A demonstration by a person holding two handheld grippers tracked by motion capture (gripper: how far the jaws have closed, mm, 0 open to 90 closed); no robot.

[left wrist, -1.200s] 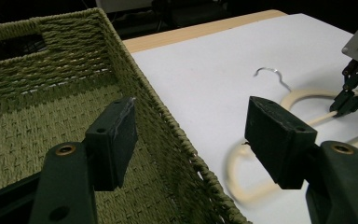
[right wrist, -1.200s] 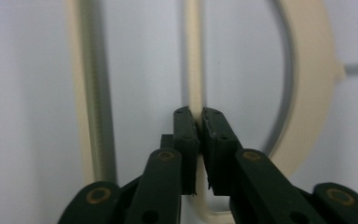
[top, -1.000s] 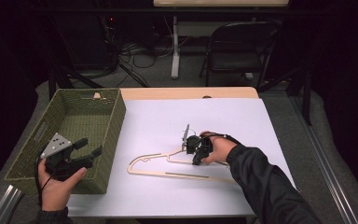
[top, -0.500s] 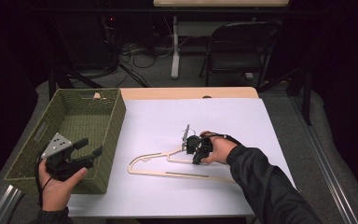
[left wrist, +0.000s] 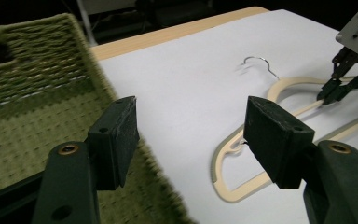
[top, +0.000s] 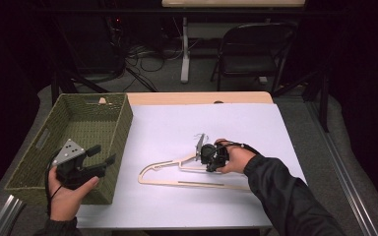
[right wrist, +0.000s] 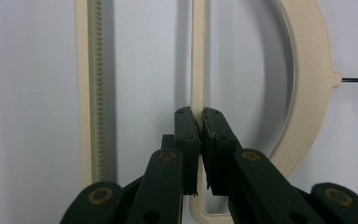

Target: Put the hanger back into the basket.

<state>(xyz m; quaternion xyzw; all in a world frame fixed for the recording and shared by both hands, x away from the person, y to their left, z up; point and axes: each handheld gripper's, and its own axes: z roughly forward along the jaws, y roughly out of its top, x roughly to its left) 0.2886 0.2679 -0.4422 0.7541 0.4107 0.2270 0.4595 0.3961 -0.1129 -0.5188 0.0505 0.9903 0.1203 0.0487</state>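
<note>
Right gripper (top: 207,156): clamped on a thin inner bar of the hanger, its two black jaws pressed together on either side of the bar in the right gripper view (right wrist: 200,126); it sits low over the white surface, held by the right hand (top: 234,158).
Left gripper (top: 101,156): released, jaws spread wide apart with nothing between them (left wrist: 191,135); held up by the left hand (top: 66,191) over the near right corner of the basket.
Hanger (top: 187,176): cream-coloured, lying flat on the surface a little toward the near edge, about midway between the left and right edges; its metal hook (top: 197,136) points toward the far edge.
Hanger detail: a ridged lower bar (right wrist: 91,93) runs parallel to the gripped bar, and a curved outer arm (right wrist: 314,84) bends round on the other side.
Basket (top: 120,132): green woven, rectangular, standing at the left edge of the surface, beside the hanger but apart from it.
Surface (top: 275,128): white sheet over a wooden top, wood showing along the far edge.
</note>
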